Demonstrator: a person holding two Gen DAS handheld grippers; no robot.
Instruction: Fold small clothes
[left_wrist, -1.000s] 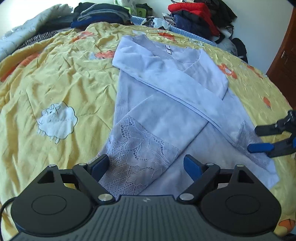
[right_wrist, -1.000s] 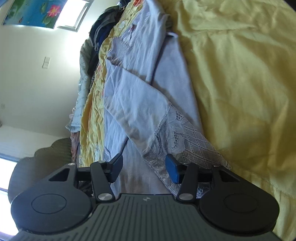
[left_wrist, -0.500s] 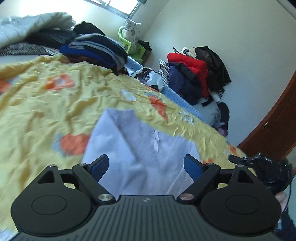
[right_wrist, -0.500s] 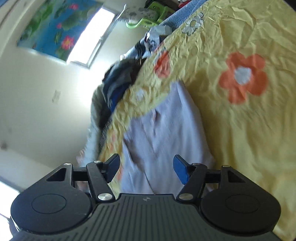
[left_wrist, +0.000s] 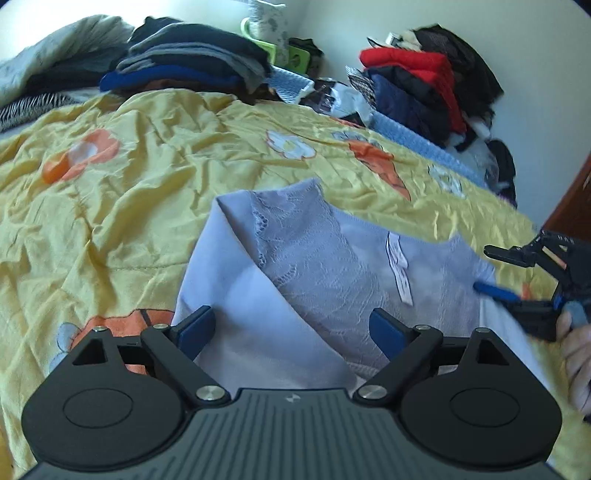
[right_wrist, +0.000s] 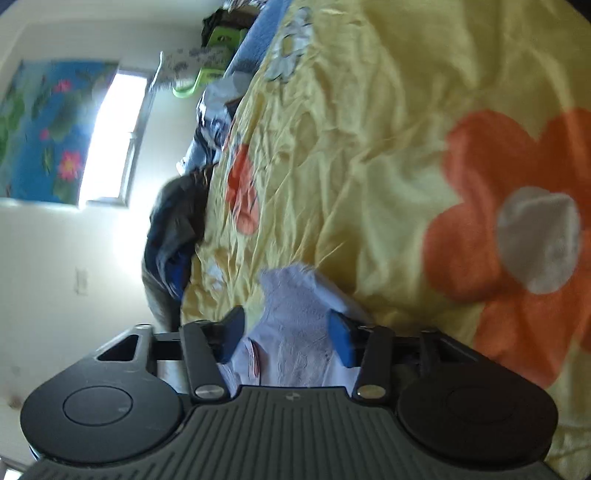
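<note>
Yellow quilt (left_wrist: 155, 192), printed with orange and white flowers, is covering the bed and filling both of my views. Lying on it is the pale lilac garment (left_wrist: 258, 314), partly folded, with a plain panel crossing over a lace section and a white label (left_wrist: 399, 266) showing near its neckline. My left gripper (left_wrist: 291, 328) is hovering over the garment with its jaws spread wide and nothing pinched; the cloth is sitting below the blue pads, and I cannot tell whether they are touching it. My right gripper (left_wrist: 498, 273) is working at the garment's right edge, its jaws closing, with lace fabric lying between them in the right wrist view (right_wrist: 286, 332); the pads are not yet pressing on it.

Only the left wrist view is showing the stacks of folded dark clothes (left_wrist: 192, 62), the red and navy pile (left_wrist: 410, 85) against the wall, and the hand (left_wrist: 580, 350) holding the right tool. Only the right wrist view is showing the bright window (right_wrist: 110, 136) and the blue floral curtain (right_wrist: 44, 125) beside it.
</note>
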